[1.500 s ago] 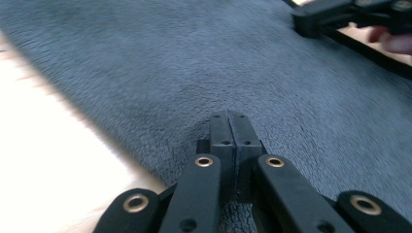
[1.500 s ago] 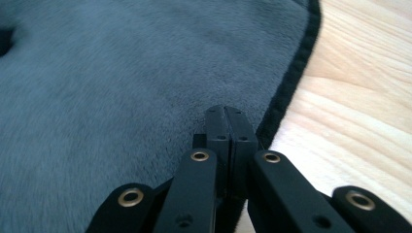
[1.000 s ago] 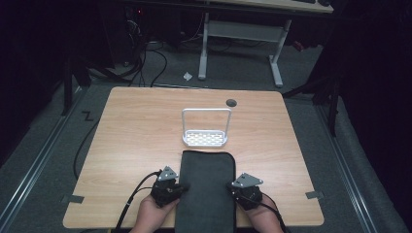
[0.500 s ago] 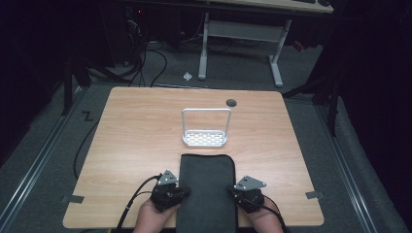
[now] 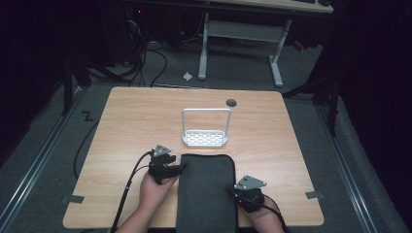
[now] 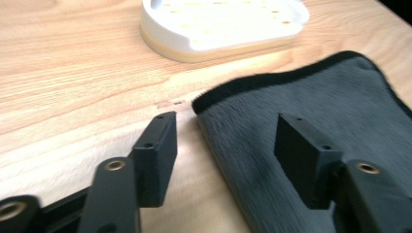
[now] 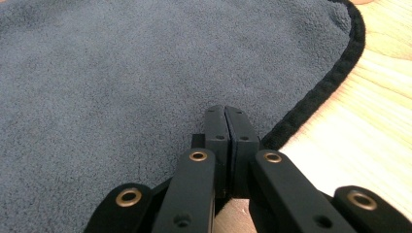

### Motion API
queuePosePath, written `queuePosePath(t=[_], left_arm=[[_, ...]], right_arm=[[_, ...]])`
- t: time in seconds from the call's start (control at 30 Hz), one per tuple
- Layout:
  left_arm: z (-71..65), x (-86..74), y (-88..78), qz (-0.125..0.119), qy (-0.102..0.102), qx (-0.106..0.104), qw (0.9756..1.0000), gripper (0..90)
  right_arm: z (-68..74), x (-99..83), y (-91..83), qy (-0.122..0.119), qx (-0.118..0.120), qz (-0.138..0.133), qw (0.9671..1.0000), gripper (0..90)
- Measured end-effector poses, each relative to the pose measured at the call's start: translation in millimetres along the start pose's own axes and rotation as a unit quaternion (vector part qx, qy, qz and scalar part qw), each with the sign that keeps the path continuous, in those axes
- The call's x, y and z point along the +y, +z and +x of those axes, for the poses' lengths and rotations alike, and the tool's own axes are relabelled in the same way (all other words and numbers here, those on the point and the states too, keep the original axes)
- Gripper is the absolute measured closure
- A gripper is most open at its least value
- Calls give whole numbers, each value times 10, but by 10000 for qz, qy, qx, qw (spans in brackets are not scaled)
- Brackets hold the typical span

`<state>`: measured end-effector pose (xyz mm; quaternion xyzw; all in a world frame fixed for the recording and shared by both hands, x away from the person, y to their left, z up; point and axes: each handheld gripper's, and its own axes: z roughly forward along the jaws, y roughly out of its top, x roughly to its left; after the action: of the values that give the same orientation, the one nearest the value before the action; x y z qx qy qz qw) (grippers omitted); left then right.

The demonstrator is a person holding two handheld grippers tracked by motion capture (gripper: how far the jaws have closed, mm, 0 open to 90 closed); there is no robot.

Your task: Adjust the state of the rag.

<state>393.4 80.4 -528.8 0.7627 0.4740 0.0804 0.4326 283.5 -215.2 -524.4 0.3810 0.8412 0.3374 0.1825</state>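
A: Start with the table (image 5: 126,116) — the grey cloth (image 5: 206,194) lies folded into a long strip at our near edge, its far end just short of the white rack (image 5: 205,138).

B: And we're between grips, I'd say. Our left gripper (image 5: 180,167) sits at the strip's far left corner; its jaws have just been opening and now stand wide, one over bare wood, one over the nap, pressing nothing.

A: The right gripper (image 7: 225,127)?

B: Jaws pressed together at the cloth's right border — whether a fold of fabric is pinched between them we can't tell.

A: So the next move?

B: Likely the left takes that black-hemmed corner (image 6: 204,102): lower one jaw under the edge, close, and lift without dragging the strip askew.
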Motion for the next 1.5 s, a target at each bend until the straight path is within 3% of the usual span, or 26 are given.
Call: queuePosePath(t=[0.03,0.13,0.27,0.37,0.47,0.6,0.77,1.13,1.27,1.5], left_arm=[[0,3,41,36,-50,-22,10000,399],[-53,19,103,59,47,38,10000,440],[-75,25,125,84,111,151,9998,624],[-64,8,125,78,167,107,9998,752],[-75,-11,130,55,257,22,9997,823],[-29,-23,125,24,93,-125,9999,838],[-25,-26,122,15,78,-142,9999,837],[-14,-32,115,-5,14,-178,9998,830],[-13,-32,115,-2,8,-182,9998,829],[-10,-30,117,-6,-11,-191,9998,829]], right_arm=[[-1,0,0,-2,1,-1,10000,897],[4,-2,0,-9,-8,-12,10000,897],[4,-3,0,-27,-14,-16,10000,896],[7,-4,0,-40,-21,-19,10000,895],[4,-3,3,-42,-21,-23,10000,894],[5,3,8,-25,-13,-17,10000,893],[0,17,-13,76,2,-68,9999,836],[-153,202,-84,319,-335,-397,9981,712],[-257,326,-12,415,-471,-439,9971,641],[-419,519,276,646,-536,-303,9960,555]])
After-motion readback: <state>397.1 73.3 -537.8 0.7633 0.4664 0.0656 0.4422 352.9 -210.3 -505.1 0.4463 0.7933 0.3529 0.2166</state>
